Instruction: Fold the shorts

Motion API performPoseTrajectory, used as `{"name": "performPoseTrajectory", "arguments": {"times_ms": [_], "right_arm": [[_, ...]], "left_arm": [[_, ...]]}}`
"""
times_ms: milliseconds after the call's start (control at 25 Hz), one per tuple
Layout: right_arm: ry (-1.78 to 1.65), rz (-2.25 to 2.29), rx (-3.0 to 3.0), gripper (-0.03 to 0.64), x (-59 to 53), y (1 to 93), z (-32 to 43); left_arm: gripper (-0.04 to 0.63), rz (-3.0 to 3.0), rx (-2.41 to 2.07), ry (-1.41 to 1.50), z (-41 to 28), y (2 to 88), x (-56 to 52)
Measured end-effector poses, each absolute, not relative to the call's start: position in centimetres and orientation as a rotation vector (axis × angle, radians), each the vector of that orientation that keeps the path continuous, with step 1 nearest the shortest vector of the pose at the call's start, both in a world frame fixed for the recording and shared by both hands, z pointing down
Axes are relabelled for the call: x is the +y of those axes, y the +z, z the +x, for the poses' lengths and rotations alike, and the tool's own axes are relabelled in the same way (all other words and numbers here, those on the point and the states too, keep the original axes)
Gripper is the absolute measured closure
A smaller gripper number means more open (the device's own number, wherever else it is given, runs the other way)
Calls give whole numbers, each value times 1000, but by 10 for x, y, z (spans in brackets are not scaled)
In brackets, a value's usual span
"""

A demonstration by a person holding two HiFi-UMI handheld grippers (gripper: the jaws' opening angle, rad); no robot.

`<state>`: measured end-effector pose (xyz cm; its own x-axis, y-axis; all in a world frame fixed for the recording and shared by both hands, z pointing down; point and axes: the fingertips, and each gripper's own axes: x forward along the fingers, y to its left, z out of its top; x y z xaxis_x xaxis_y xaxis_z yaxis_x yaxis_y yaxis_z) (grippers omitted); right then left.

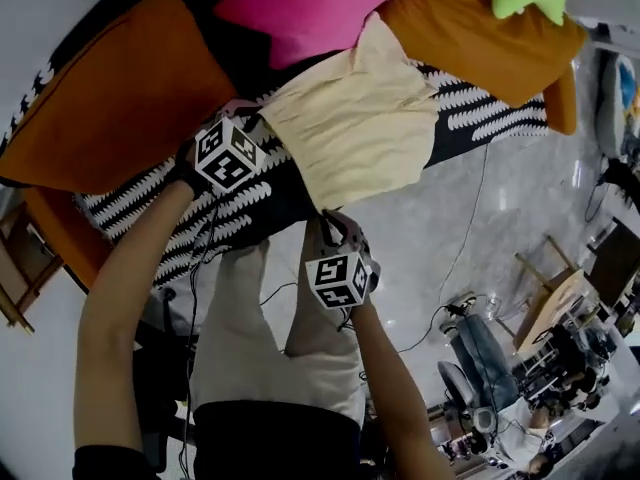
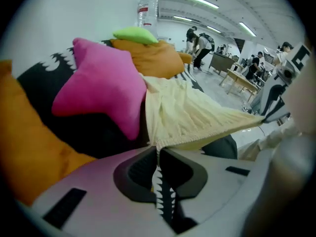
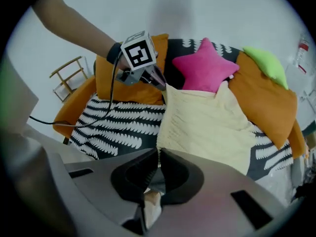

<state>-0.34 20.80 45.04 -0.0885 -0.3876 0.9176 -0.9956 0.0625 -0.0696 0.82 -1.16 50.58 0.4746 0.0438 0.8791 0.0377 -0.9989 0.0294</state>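
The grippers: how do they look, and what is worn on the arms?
The left gripper and the right gripper each carry a white cube with black square markers. Their bodies are pale grey, with dark toothed jaws. A black cable runs from the left one, beside a black wrist strap. The forearms are unsleeved.

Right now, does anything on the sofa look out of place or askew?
Nothing damaged. The shorts are not flat: their far end pokes up against the pink star cushion on the sofa. The left gripper and right gripper have jaws shut on one edge.
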Motion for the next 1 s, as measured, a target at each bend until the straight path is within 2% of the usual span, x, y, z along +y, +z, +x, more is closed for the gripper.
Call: {"name": "performPoseTrajectory", "arguments": {"times_ms": [200,280,320,400,480,680,880,920,960,1000], "right_arm": [[991,1311,-1660,581,189,489,-77],[984,1268,-1667,571,186,506,-95],[978,1235,-1672,521,186,514,-106],[978,1162,-1703,406,189,526,-131],[979,1120,-1732,380,194,526,-152],[987,1128,-1736,379,200,509,-170],[998,1131,-1738,382,232,502,-156],[997,1127,-1730,382,243,508,-145],[998,1125,-1720,383,252,513,-132],[1004,1126,-1709,385,259,518,-120]], "left_arm": [[556,2678,-93,1550,-44,521,-28],[495,2700,-104,1533,-51,529,-28],[482,2706,-102,1523,-54,532,-26],[396,2700,-89,1525,-64,539,-21],[353,2692,-71,1552,-78,543,-16],[325,2723,-86,1548,-112,536,-24],[322,2643,-125,1315,-115,520,-9],[314,2612,-65,1342,-114,527,2],[275,2606,7,1449,-118,539,10],[272,2620,69,1603,-125,552,14]]}}
